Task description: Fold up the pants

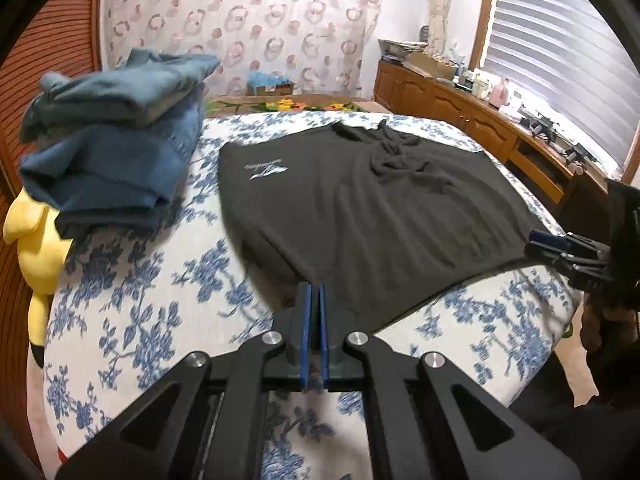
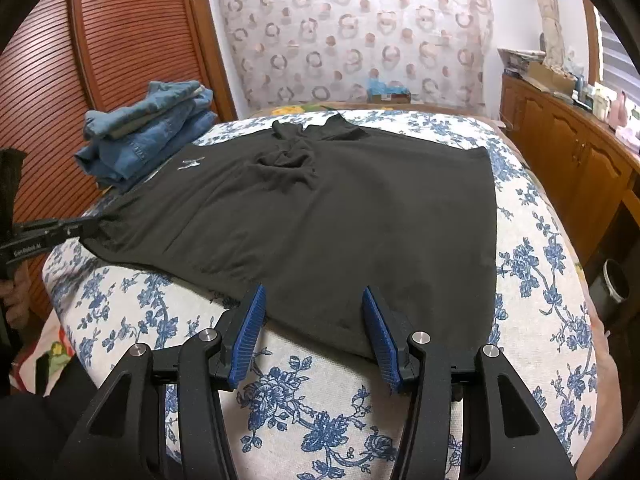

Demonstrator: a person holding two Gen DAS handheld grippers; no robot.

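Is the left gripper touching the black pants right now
Touching. In the right wrist view the left gripper pinches the black pants at their left corner; in its own view the fingers are closed at the cloth edge.

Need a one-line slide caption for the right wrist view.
Open right gripper straddles the near hem of black pants spread on the floral bed, folded jeans stacked behind.

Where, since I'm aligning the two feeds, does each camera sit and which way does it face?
Left wrist: on the left claw, shut on the pants hem, looking across the bed; right claw shows at right.
Right wrist: on the open right claw, over the same hem, facing likewise; left claw and left hand show at left.
Shared: pants, bed, jeans stack, both claws.
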